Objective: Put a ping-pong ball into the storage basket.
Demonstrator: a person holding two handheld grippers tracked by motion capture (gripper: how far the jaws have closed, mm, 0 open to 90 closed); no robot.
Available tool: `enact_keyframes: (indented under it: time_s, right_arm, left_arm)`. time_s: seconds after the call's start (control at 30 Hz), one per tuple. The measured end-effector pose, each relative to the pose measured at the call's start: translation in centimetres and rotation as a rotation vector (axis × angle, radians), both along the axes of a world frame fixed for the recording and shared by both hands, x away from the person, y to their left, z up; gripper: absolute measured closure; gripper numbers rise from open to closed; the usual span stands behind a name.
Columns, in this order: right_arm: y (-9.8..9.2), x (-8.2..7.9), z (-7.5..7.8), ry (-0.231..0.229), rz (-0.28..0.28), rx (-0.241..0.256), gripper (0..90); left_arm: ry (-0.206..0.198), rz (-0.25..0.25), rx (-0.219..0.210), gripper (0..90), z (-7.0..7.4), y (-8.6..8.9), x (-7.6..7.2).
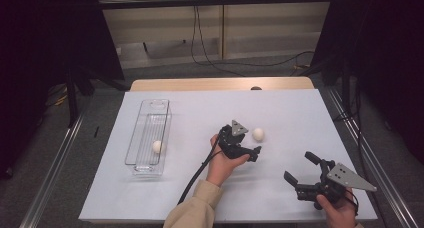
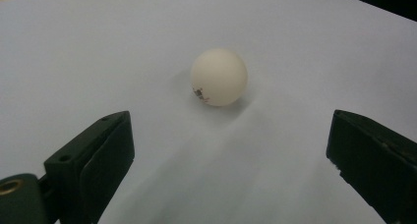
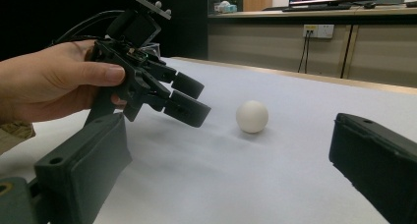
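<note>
A white ball [image 2: 218, 77] on the tabletop [image 1: 300, 113] is approached by the left claw [image 1: 252, 153], spread wide and empty, for a pickup

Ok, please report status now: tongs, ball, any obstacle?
Left tongs open, short of white round ball. Right tongs open, idle. Path clear; second ball in clear plastic bin.

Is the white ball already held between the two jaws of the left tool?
No, the white ball lies on the table ahead of the open left tool, untouched.
</note>
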State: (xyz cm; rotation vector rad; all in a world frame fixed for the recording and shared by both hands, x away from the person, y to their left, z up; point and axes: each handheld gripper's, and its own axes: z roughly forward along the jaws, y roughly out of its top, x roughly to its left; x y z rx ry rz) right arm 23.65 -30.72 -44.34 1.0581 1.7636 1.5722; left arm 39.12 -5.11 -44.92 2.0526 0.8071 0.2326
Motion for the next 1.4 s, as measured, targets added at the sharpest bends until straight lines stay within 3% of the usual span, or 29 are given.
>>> enact_keyframes:
  time_s: [0.83, 1.4]
  right_arm:
    - [0.0, 0.0, 0.1, -0.003, 0.000, 0.002, 1.1]
    - [-0.1, 0.0, 0.1, -0.006, 0.001, -0.001, 1.2]
  left_arm:
    - [0.006, 0.011, -0.022, 4.2, -0.1, -0.7, 0.6]
    - [0.007, 0.018, -0.001, 4.1, -0.2, -1.4, 1.0]
